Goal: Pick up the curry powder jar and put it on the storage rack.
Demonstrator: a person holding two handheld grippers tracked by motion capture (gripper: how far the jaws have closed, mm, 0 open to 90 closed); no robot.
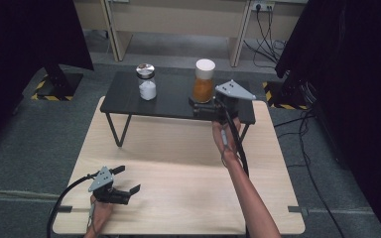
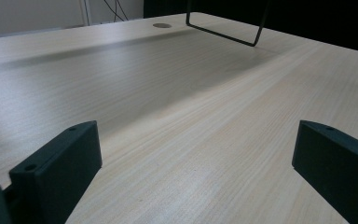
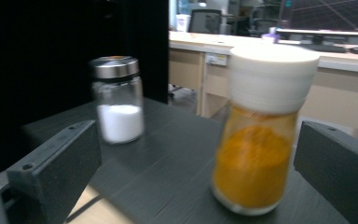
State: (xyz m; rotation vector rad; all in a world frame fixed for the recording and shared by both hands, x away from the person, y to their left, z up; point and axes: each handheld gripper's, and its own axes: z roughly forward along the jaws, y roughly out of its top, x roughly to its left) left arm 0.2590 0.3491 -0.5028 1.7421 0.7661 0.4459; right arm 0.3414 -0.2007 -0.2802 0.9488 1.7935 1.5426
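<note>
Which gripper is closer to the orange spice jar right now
Right. The right gripper is right at the orange spice jar on the shelf; the left gripper sits low at the table's near-left corner.

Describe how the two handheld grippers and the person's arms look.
The left gripper and the right gripper are black, blocky tools, each topped by a grey three-cornered plate with small dark dots. Their fingers are flat, matt black slabs with a small screw hole near the tip. A thick black cable trails from each. Both forearms are bare, with no sleeves.
</note>
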